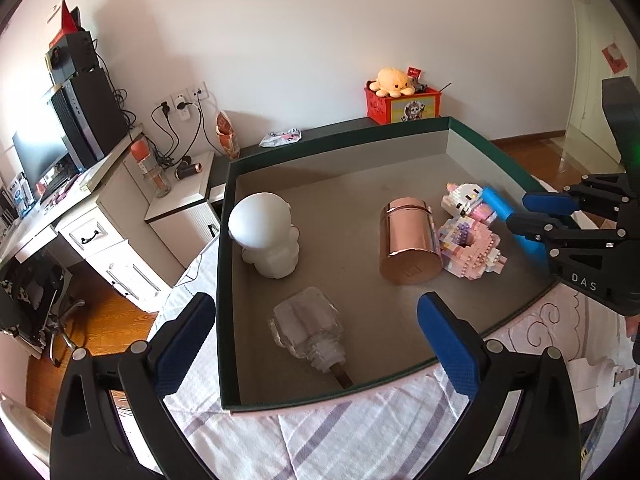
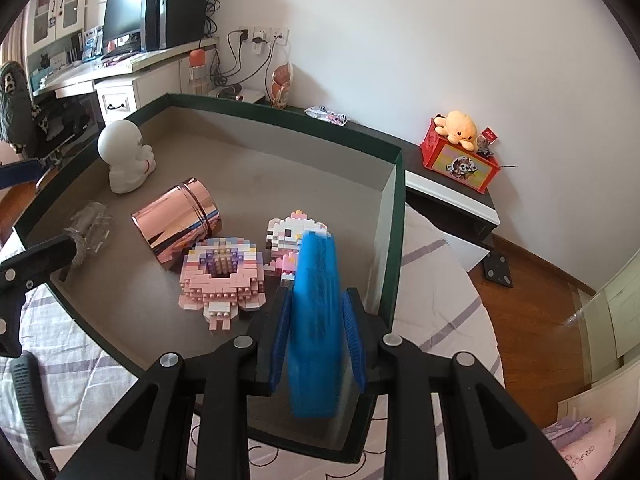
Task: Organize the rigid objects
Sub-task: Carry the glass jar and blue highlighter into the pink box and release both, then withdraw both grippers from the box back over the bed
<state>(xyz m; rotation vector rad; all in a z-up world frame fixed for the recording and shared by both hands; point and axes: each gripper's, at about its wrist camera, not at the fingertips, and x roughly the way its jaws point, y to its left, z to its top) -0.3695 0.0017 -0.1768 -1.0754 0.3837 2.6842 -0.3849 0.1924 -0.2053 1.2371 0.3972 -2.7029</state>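
Observation:
A dark green box (image 1: 224, 240) (image 2: 394, 216) lies on the bed. In it are a white astronaut figure (image 1: 266, 236) (image 2: 126, 156), a rose-gold can (image 1: 408, 240) (image 2: 176, 224) on its side, a clear glass bottle (image 1: 308, 328) (image 2: 90, 226) on its side, a pink brick model (image 1: 472, 248) (image 2: 222, 276) and a white brick figure (image 1: 464, 198) (image 2: 286, 234). My right gripper (image 2: 318, 316) (image 1: 520, 212) is shut on a blue block (image 2: 316, 320) (image 1: 500, 208) over the box's right part. My left gripper (image 1: 316, 324) is open and empty above the box's near edge.
A white desk (image 1: 100, 208) with a monitor and computer stands to the left. A red box (image 1: 402, 106) (image 2: 460, 160) with a yellow plush sits on a dark shelf behind. Striped bedding (image 1: 320, 440) surrounds the green box. A white plug (image 1: 600, 384) lies at right.

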